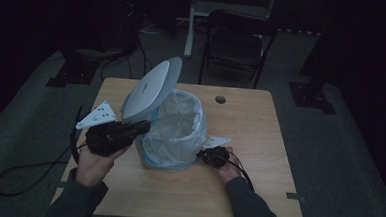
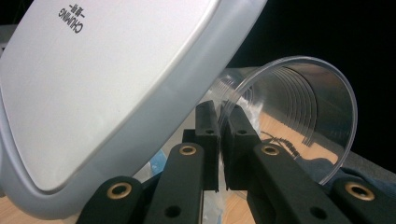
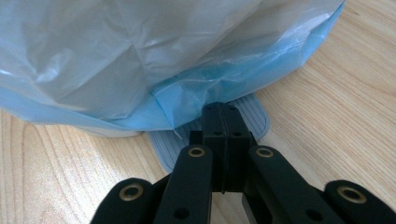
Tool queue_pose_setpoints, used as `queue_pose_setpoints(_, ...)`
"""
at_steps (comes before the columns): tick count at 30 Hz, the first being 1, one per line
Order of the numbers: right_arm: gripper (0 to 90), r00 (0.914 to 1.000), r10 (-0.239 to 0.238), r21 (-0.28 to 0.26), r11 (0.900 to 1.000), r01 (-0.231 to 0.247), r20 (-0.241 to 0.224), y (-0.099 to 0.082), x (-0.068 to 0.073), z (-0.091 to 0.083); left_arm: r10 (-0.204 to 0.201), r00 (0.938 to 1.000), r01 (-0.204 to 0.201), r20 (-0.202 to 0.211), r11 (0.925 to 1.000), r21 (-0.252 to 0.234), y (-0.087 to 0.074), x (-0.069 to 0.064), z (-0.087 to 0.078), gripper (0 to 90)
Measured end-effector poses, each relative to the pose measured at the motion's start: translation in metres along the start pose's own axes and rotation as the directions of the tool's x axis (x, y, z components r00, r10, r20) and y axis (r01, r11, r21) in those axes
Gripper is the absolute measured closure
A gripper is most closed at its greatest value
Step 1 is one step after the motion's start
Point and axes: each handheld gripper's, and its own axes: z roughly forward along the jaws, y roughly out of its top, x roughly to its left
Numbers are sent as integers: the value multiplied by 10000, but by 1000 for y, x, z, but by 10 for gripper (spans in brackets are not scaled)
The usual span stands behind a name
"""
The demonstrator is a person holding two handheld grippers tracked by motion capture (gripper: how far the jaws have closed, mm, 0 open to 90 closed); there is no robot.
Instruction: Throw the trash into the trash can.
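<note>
- High view: pedal bin [image 1: 172,137] with clear-blue liner bag [image 1: 180,119] at table [image 1: 259,142] centre, lid [image 1: 149,88] tipped open toward 10 o'clock.
- Left gripper [image 1: 142,126] at bin's 9 o'clock, pads clamped on rim of clear plastic cup [image 2: 299,116], cup lying sideways with mouth facing camera, just under the raised lid [image 2: 102,93].
- Right gripper [image 1: 202,153] at bin's 4 o'clock, fingers together, tips pressing down on ribbed foot pedal [image 3: 254,119] at base of bin, liner [image 3: 163,60] draped just above.
- Risk: tips sit near pedal's middle on a slick plate; any slide off lets lid drop onto cup or left gripper.
- Risk: thin cup wall pinched at one edge only; could crack, flex or twist out before clearing the bin mouth.
- Risk: cup close under lid; tilting up likely knocks lid's underside, and release too early lands cup on table instead of liner.
- Risk: loose liner overhang at 4 o'clock could snag right pads.
- Around: round cable hole [image 1: 220,99] in table at 1 o'clock, well apart; dark chair [image 1: 237,43] beyond table at 12 o'clock; cable [image 1: 22,172] on floor at 8 o'clock. Nothing else between cup and bin opening except lid.
</note>
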Motion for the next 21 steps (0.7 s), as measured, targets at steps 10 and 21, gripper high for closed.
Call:
queue_pose_setpoints(10,900,10000,-1,-2,10000,1,2,0,0,0,-69,9996,68,-268,10000,-14,0,0,1,869)
queue_pose_setpoints(21,900,10000,-4,-1,10000,4,-5,0,0,0,-112,9992,111,-392,9999,-16,1,-2,3,869)
